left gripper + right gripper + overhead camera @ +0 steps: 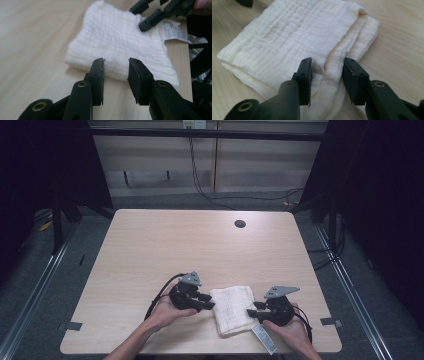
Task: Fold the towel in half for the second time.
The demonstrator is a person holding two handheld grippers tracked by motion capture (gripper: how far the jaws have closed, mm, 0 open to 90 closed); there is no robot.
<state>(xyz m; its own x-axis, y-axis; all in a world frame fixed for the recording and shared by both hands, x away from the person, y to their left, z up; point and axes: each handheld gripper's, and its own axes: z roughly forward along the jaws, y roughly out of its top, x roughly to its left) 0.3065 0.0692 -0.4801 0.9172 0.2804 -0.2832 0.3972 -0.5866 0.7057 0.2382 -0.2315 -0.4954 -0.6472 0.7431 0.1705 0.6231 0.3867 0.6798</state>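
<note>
Nothing readable can be made out here tbh. A white care label point(175, 31) is seen attached to the folded white cloth point(117, 42), with tiny print on it that's too blurred to be read

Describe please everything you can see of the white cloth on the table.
The white cloth is folded into a rough rectangle of several layers, its fabric soft, crinkled, gauze-like. It lies flat on the wooden table near the front edge, between the two grippers. A printed label sticks out from its near right corner. The left gripper is open at one edge. The right gripper is open too, its jaws on either side of a raised fold at the opposite edge.
</note>
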